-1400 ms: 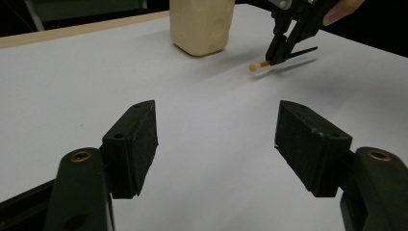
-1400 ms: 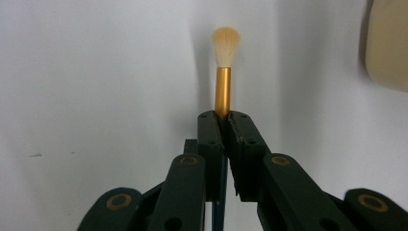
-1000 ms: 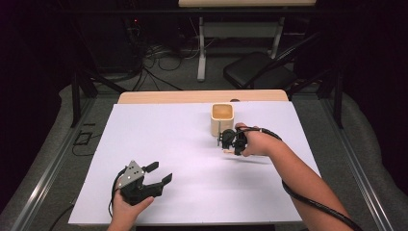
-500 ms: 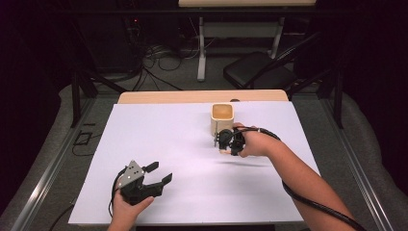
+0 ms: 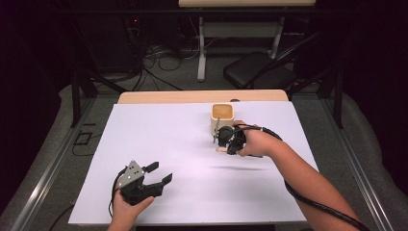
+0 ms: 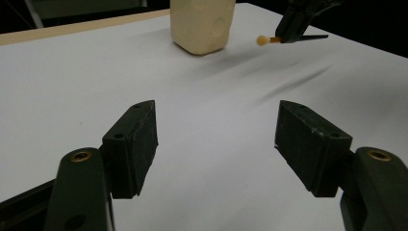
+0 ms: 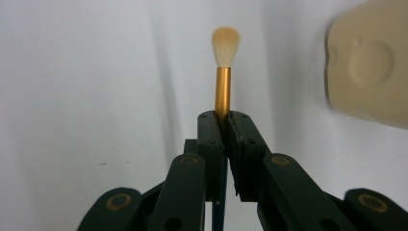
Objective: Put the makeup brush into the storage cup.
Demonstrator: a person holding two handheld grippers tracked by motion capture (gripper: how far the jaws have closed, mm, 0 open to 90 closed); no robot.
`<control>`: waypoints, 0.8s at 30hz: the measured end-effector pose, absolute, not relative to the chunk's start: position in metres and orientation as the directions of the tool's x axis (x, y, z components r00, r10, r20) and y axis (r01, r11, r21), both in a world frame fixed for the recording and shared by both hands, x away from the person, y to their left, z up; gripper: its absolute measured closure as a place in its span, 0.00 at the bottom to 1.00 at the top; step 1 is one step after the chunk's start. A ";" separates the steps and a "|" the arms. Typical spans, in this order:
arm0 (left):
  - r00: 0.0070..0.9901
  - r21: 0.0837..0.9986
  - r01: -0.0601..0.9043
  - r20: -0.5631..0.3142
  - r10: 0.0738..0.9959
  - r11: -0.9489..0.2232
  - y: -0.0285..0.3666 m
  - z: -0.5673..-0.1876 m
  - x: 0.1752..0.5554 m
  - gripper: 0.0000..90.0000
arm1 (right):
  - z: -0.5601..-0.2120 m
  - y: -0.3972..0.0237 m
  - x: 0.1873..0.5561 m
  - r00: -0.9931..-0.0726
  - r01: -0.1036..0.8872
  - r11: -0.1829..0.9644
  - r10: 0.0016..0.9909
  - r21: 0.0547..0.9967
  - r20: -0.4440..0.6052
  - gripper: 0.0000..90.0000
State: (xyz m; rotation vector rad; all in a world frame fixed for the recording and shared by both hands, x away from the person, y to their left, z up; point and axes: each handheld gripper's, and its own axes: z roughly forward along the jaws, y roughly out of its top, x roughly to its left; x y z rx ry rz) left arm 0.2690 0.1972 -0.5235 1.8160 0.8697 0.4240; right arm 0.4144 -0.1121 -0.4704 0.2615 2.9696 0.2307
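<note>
A small brush (image 7: 225,72) with a gold ferrule and pale bristles is clamped in my right gripper (image 7: 226,118), bristles pointing away from the jaws. In the high view that right gripper (image 5: 226,139) hovers over the white sheet just in front of a cream cup (image 5: 223,118), with the brush tip (image 5: 220,149) hanging low. The left gripper view has the cup (image 6: 202,24) ahead and the brush tip (image 6: 262,40) to its right. My left gripper (image 5: 159,173) rests near the front left of the sheet, open, nothing between its pads (image 6: 137,139).
A white sheet (image 5: 168,139) covers the table, with a bare wooden strip (image 5: 159,97) along the far edge. Beyond the table are a black chair (image 5: 260,72), cables on the floor and a bench frame. A cable (image 5: 312,202) trails along the right forearm.
My right gripper has risen a little with the brush and drifted slightly left in front of the cup. The left gripper has stayed put.
</note>
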 end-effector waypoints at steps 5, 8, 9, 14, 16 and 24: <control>0.675 0.907 0.366 -0.105 0.730 -0.208 0.197 -0.523 0.269 0.35 | -0.465 -0.118 0.413 -0.971 0.184 0.958 0.212 0.219 -0.112 0.93; 0.676 0.907 0.366 -0.104 0.729 -0.210 0.197 -0.523 0.269 0.35 | -0.463 -0.121 0.413 -0.969 0.195 0.948 0.226 0.251 -0.102 0.93; 0.676 0.907 0.365 -0.104 0.730 -0.210 0.197 -0.523 0.269 0.35 | -0.462 -0.123 0.413 -0.967 0.204 0.943 0.236 0.263 -0.098 0.93; 0.675 0.907 0.367 -0.107 0.730 -0.207 0.197 -0.524 0.269 0.35 | -0.458 -0.128 0.414 -0.961 0.236 0.919 0.268 0.317 -0.064 0.93; 0.676 0.906 0.368 -0.105 0.730 -0.210 0.197 -0.524 0.269 0.35 | -0.458 -0.130 0.414 -0.958 0.251 0.911 0.283 0.329 -0.054 0.93; 0.675 0.906 0.369 -0.108 0.730 -0.207 0.197 -0.524 0.269 0.35 | -0.456 -0.133 0.414 -0.948 0.297 0.864 0.317 0.407 0.018 0.93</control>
